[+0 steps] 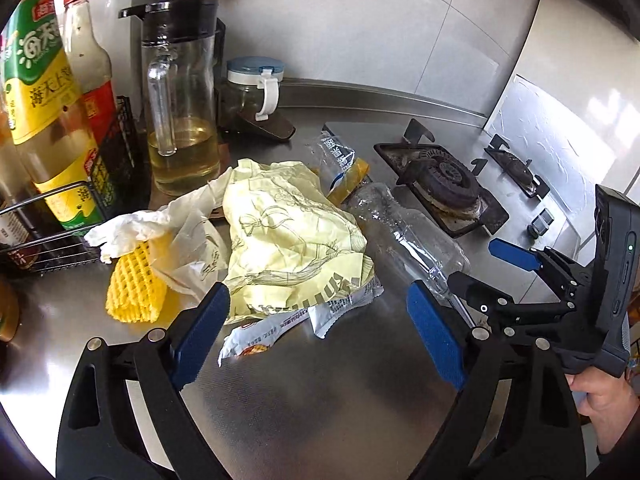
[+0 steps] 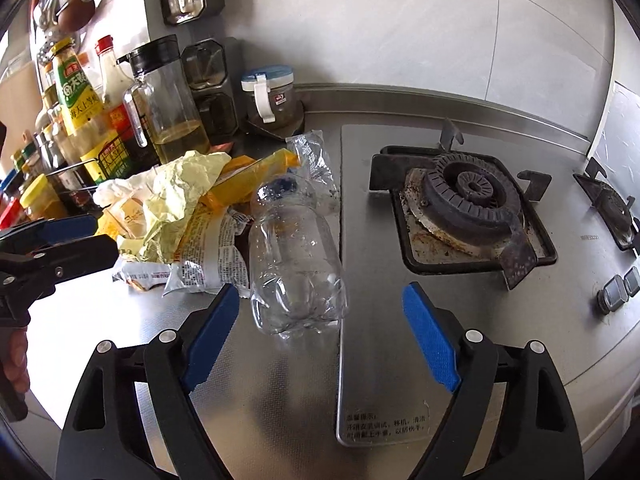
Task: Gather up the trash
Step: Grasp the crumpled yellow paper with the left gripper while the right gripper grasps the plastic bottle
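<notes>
A heap of trash lies on the steel counter [image 1: 320, 408]: crumpled pale yellow paper [image 1: 288, 232], a yellow foam net [image 1: 138, 280], white tissue [image 1: 128, 228], printed snack wrappers [image 1: 272, 328] and a clear bag [image 1: 340, 160]. My left gripper [image 1: 318, 286] hangs open just in front of the paper and wrappers, touching nothing. A clear empty plastic bottle [image 2: 296, 256] lies on its side at the heap's right edge, base toward me. My right gripper [image 2: 320, 288] is open, its blue pads [image 2: 430, 340] standing either side of the bottle's base without pressing it.
Behind the heap stand a glass oil jug [image 1: 182, 120], sauce bottles [image 1: 44, 100] in a wire rack [image 1: 48, 236] and a blue-lidded jar [image 1: 254, 88]. A gas burner [image 2: 468, 204] sits right of the bottle, a second further right. A person's hand [image 1: 604, 400] holds each gripper.
</notes>
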`<state>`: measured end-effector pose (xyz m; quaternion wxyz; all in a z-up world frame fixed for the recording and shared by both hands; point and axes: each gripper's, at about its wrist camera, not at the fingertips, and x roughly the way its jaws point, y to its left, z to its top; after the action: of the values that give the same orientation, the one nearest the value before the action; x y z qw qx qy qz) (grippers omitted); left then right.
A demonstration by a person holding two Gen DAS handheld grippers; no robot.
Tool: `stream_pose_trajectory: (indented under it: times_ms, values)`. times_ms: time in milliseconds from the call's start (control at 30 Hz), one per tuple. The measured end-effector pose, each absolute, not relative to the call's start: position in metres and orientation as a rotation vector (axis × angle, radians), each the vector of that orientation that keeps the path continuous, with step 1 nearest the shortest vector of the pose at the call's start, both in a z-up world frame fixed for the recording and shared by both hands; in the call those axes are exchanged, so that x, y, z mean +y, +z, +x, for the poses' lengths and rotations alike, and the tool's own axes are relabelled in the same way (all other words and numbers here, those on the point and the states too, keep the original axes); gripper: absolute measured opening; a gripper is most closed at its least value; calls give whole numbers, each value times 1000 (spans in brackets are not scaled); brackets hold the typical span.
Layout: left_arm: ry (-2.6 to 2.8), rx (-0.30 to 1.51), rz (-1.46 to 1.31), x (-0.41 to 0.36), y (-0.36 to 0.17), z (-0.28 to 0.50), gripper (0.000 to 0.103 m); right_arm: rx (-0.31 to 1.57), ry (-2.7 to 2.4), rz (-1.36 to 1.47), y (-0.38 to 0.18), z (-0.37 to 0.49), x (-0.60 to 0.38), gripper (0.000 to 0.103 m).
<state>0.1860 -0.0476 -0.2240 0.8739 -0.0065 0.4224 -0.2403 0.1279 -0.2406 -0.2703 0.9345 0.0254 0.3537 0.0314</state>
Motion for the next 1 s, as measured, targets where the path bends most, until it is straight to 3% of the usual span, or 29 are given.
stream_pose_trajectory:
  times_ms: [133,200,367,467,500,633,1000]
  values:
    - [-522,892,21,-63,-235,197,75,731,76,37,-278,136,-242,84]
    - [-534,904,35,-68,-241,202,58,733,87,35,-282,140,-242,84]
    - [-547,908,55,-73,-247,205,29,748,129,56,-289,148,-240,82]
    - [-556,898,58,-73,-245,204,23,746,144,59,-289,152,-235,77]
    - [-556,894,60,-72,-244,203,16,745,151,57,-289,153,-234,76]
    - [-547,879,54,-66,-239,200,15,749,172,47,-291,159,-229,64]
    - [-511,794,52,-52,-209,174,10,672,155,53,-267,126,-230,62]
